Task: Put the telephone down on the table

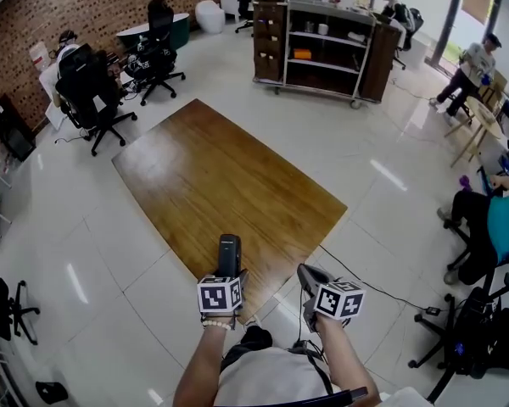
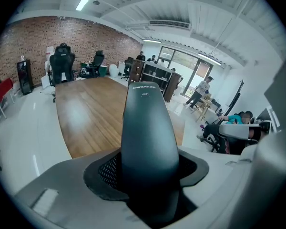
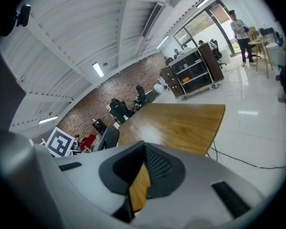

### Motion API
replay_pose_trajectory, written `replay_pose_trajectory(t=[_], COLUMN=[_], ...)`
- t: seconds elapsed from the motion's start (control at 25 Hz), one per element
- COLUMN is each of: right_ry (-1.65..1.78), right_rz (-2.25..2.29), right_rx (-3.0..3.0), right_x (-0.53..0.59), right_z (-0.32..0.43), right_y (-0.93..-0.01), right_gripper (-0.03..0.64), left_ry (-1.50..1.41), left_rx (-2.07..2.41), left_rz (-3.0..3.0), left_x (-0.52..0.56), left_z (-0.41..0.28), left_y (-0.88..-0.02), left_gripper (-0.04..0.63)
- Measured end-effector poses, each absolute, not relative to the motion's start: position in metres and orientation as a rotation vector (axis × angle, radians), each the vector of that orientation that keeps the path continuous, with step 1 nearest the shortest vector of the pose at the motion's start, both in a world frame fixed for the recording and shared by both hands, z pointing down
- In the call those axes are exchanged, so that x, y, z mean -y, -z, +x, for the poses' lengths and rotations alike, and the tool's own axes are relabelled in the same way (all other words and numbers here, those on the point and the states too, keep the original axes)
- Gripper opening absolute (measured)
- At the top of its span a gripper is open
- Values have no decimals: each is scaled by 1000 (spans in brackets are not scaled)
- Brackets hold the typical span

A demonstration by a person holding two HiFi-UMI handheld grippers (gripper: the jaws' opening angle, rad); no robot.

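A black telephone handset (image 1: 229, 251) (image 2: 148, 123) stands upright between the jaws of my left gripper (image 1: 229, 271) (image 2: 148, 175), which is shut on its lower part. It hangs just over the near corner of the bare wooden table (image 1: 229, 176) (image 2: 88, 113), not touching it. My right gripper (image 1: 310, 278) (image 3: 142, 178) is held beside it on the right, off the table's near edge. Its jaws stand a little apart with nothing between them; only the wooden table (image 3: 181, 120) shows through the gap.
Beyond the table stands a dark shelf cart (image 1: 322, 45). Black office chairs (image 1: 97, 100) and seated people are at the back left. A cable (image 1: 365, 282) runs over the white floor at the right, near a seated person (image 1: 492, 219) and a chair base (image 1: 458, 342).
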State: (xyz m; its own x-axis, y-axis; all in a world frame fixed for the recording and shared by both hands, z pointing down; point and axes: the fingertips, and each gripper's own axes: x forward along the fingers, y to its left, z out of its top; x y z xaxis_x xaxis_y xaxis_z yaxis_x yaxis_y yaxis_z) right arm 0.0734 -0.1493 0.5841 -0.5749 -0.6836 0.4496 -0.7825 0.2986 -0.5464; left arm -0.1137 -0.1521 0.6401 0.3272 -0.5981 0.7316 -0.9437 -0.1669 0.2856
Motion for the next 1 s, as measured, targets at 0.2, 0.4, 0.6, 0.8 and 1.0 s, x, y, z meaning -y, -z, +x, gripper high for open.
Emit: replay_pose_trajectory(t=[0.2, 0.4, 0.6, 0.8, 1.0], right_ry=[-1139, -1136, -1136, -1144, -1153], right_rz=[1422, 1457, 1450, 1440, 1389], right_rx=[2391, 2379, 2358, 2351, 2364], right_x=[164, 172, 178, 195, 215], right_z=[70, 65, 65, 70, 61], right_y=[-587, -584, -587, -593, -594], right_gripper=[12, 12, 12, 12, 12], left_ry=[-615, -634, -623, -622, -647], left_rx=[1343, 1319, 1309, 1320, 1314], left_rz=[1871, 1871, 1870, 1844, 1800], left_x=[170, 184, 201, 224, 240], left_z=[-122, -125, -120, -114, -112], left_y=[-643, -647, -648, -655, -673], left_gripper=[286, 286, 286, 287, 285])
